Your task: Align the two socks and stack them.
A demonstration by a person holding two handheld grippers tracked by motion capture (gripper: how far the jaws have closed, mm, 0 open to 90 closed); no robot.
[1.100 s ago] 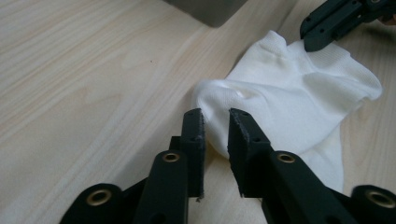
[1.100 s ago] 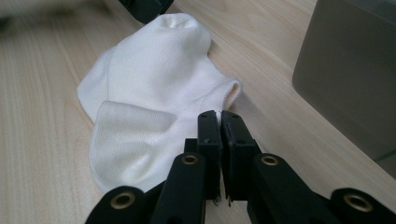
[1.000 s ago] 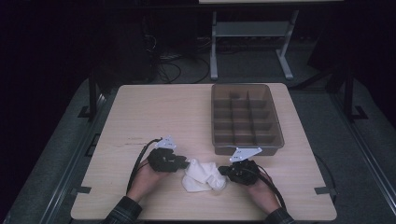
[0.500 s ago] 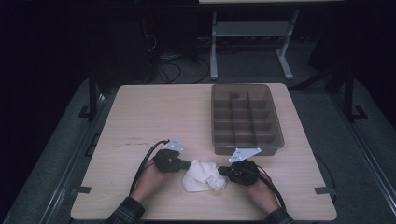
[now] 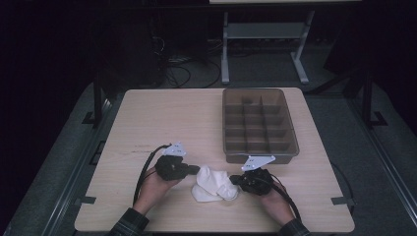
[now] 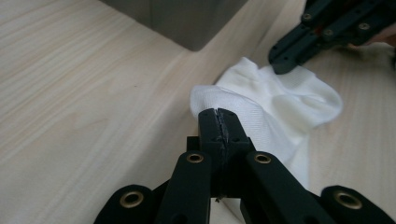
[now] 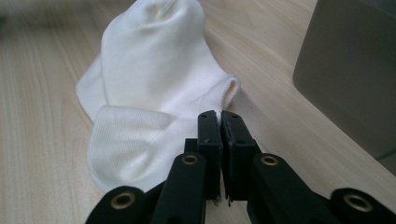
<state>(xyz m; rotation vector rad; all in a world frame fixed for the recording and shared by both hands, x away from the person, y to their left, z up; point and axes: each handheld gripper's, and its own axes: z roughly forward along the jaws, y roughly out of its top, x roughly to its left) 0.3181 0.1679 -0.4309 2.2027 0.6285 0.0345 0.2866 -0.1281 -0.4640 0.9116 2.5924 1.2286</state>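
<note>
The white ribbed cotton socks (image 5: 214, 184), two of them it seems, lie bunched low in the centre of the high view on the pale wooden table (image 5: 172, 113), between our two grippers and just below the grey plastic tray (image 5: 259, 124) with its grid of compartments, which looks empty.

Our left gripper (image 5: 195, 169), left of the socks in the high view, has its fingers pressed together; in the left gripper view they (image 6: 219, 122) meet at the ribbed cuff edge, and they seem to pinch a bit of the fabric, though the bite is slight. Our right gripper (image 5: 234, 180), at the right of the bundle, also has its fingers pressed together; in the right gripper view a sliver of white cuff sits between the tips (image 7: 218, 120), so we read it as a pinch on the sock's opening.

We judge the step in hand to be taking hold of the socks at two opposite edges, likely to fold or pair them before they go to the tray. The next move calls for both grips to hold as we lift or draw the fabric, moving the hands together so the thin pinch at either cuff does not slip.
</note>
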